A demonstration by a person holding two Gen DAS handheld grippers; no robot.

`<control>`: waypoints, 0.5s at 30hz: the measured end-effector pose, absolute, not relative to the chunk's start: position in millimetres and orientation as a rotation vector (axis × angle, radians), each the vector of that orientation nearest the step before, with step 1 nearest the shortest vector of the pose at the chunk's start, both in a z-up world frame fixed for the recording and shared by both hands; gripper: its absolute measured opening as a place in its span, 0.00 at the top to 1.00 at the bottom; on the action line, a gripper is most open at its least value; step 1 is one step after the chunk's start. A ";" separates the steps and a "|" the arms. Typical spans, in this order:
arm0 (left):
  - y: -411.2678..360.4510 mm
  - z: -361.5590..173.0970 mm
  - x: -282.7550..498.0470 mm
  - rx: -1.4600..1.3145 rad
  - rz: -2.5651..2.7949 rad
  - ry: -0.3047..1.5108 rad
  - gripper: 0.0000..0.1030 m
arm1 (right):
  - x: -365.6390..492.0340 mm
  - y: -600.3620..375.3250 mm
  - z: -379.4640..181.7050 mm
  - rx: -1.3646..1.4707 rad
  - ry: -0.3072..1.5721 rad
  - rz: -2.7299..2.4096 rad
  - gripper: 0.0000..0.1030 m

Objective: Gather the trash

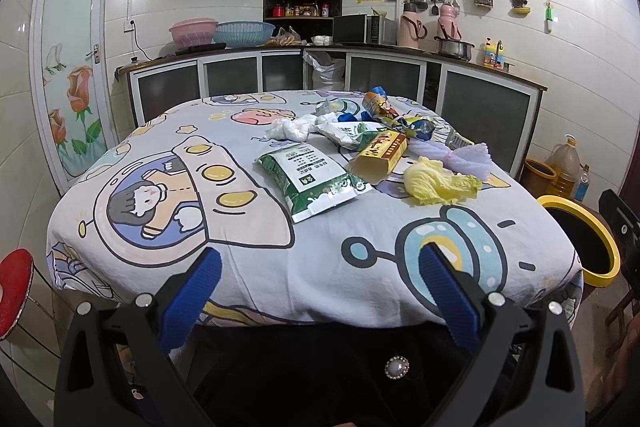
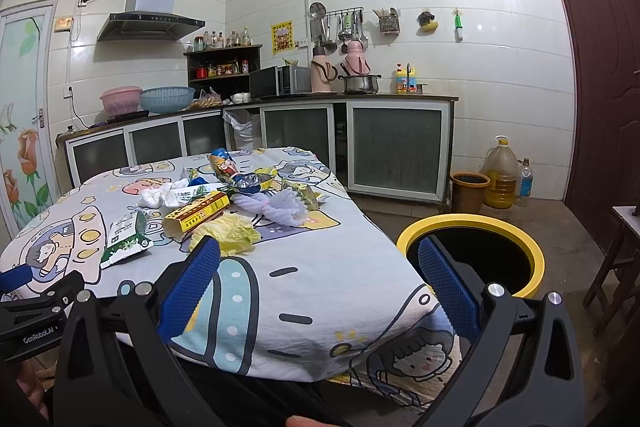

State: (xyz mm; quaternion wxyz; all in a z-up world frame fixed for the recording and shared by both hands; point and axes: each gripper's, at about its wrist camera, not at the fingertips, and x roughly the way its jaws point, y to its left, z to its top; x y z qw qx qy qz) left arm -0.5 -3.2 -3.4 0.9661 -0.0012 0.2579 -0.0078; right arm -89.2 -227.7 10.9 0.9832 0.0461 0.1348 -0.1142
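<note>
Trash lies on the far right part of the cartoon-print tablecloth [image 1: 248, 251]: a green-and-white bag [image 1: 312, 181], a yellow box [image 1: 378, 157], a yellow cabbage leaf [image 1: 438, 181], a white foam net [image 1: 456, 153], crumpled white tissue [image 1: 290, 129] and colourful snack wrappers [image 1: 384, 109]. A yellow-rimmed black bin [image 2: 474, 253] stands on the floor right of the table. My left gripper [image 1: 320, 267] is open and empty at the table's near edge. My right gripper [image 2: 318, 261] is open and empty over the table's right corner, next to the bin. The same leaf [image 2: 228, 235] and box [image 2: 198, 215] lie ahead of it.
Kitchen counters [image 2: 280, 99] with basins, a microwave and a pot line the back walls. A brown jar [image 2: 468, 191], an oil jug [image 2: 500, 173] and a bottle stand on the floor by the right wall. A wooden stool [image 2: 618, 259] is at far right. A red paddle [image 1: 14, 291] is at left.
</note>
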 end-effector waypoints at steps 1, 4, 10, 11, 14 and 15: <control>-3.3 -3.5 -0.3 -0.003 -0.016 0.523 0.07 | -89.1 -228.1 10.8 0.093 0.271 -0.229 0.07; -3.1 -4.0 0.5 -0.004 -0.016 0.526 0.07 | -89.2 -227.1 11.2 0.094 0.272 -0.230 0.07; -3.6 -4.8 0.0 -0.004 -0.019 0.529 0.07 | -89.8 -225.9 10.9 0.095 0.273 -0.230 0.07; -3.5 -4.9 0.0 -0.004 -0.019 0.529 0.07 | -89.8 -226.1 10.7 0.095 0.273 -0.230 0.07; -3.0 -5.5 -0.1 -0.005 -0.021 0.530 0.07 | -89.6 -226.5 10.4 0.095 0.275 -0.230 0.07; -2.9 -5.7 0.1 -0.005 -0.021 0.531 0.07 | -89.6 -226.2 10.7 0.095 0.274 -0.230 0.07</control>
